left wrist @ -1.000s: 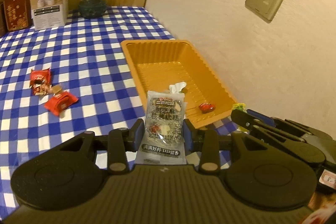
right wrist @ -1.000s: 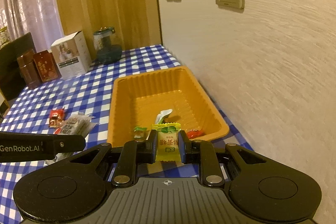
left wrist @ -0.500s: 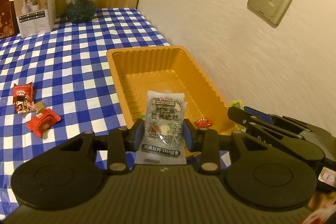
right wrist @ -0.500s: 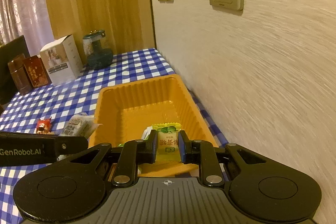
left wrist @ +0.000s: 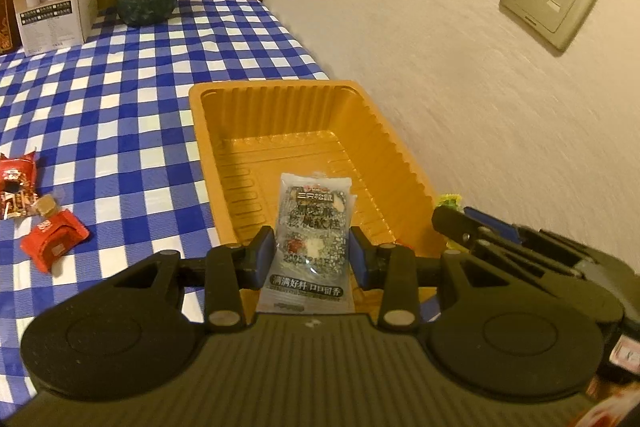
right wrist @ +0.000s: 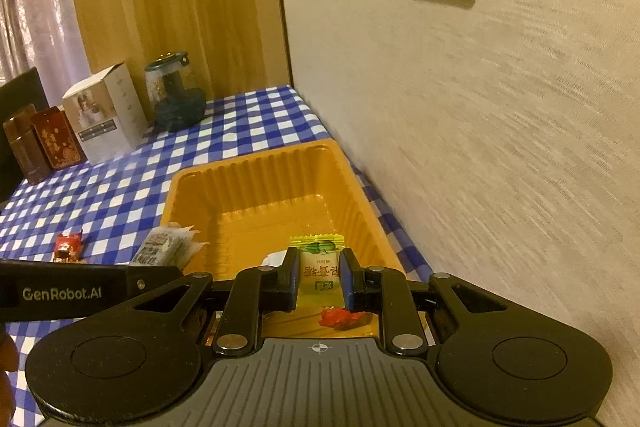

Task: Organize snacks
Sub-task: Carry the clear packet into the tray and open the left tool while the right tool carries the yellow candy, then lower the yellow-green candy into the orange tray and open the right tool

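Snacks are partly sorted, by the look of it: a red candy [right wrist: 340, 318] and a white-wrapped piece [right wrist: 273, 259] already lie in the orange tray [left wrist: 276, 95], just below and beside the right jaws. The left gripper [left wrist: 312, 251] has its jaws closed on a clear sesame snack packet [left wrist: 312, 227], held above the tray's near end; the right gripper [right wrist: 319, 277] pinches a yellow-green candy [right wrist: 318, 263] over the tray floor, so both seem ready to release. Still left on the counter [left wrist: 120, 99], well off to the left of the left jaws, are two red snack packets [left wrist: 54, 241] and a small brown piece. Only the right view shows the items inside the tray; only the left view shows both red packets.
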